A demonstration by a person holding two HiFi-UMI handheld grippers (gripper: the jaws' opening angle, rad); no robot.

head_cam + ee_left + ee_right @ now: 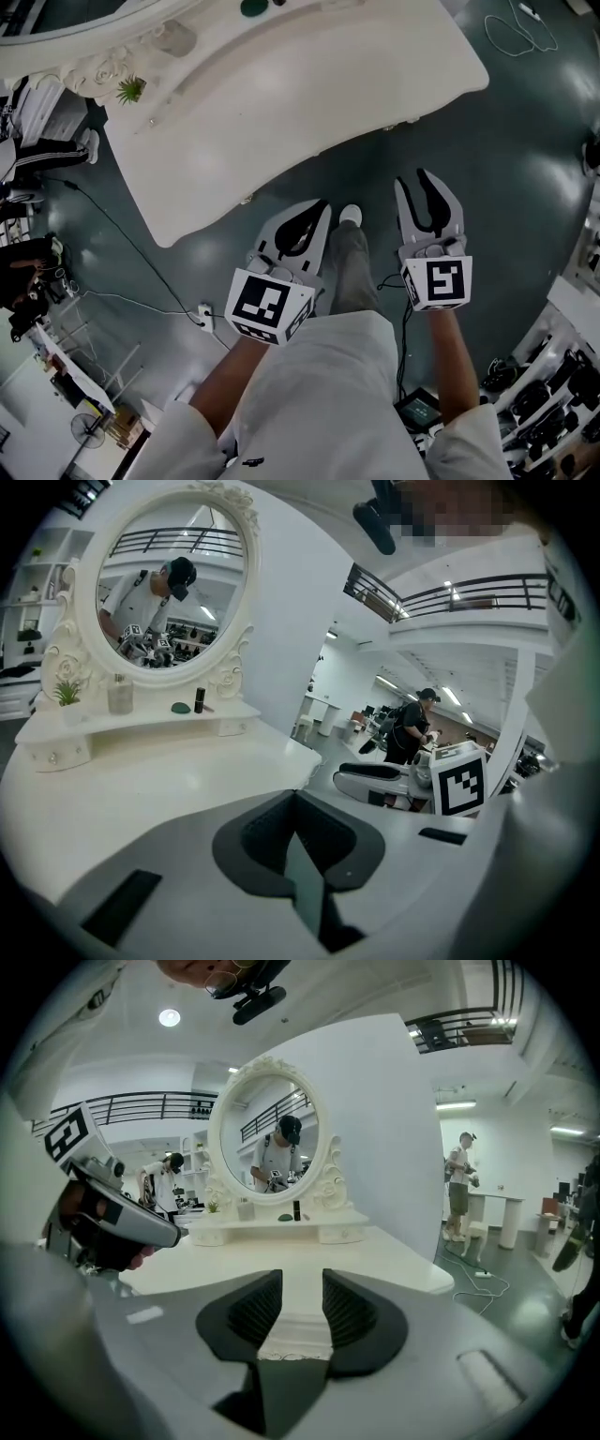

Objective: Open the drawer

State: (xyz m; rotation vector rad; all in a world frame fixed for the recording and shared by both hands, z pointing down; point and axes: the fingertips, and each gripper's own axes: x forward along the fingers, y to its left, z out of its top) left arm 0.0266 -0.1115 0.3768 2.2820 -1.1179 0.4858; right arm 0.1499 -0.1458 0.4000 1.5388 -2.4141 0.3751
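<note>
A white dressing table (pixel 281 103) with an oval mirror (pixel 274 1129) fills the top of the head view. Two small knobs (pixel 246 199) show on its curved front edge, and I cannot make out the drawer front itself. Both grippers hang over the floor just in front of that edge, touching nothing. My left gripper (pixel 323 204) has its jaws together, and its own view shows the pads (pixel 281 832) meeting with nothing between them. My right gripper (pixel 415 178) is open; the table's ornate front edge (pixel 295 1330) shows through the gap between its pads.
The table's raised back shelf (pixel 141 726) carries a small plant (pixel 130 90), a glass jar (pixel 173 37) and small drawers (pixel 339 1234). Cables (pixel 122 234) and a power strip (pixel 204 316) lie on the dark floor at left. Other people stand at the right (pixel 459 1185).
</note>
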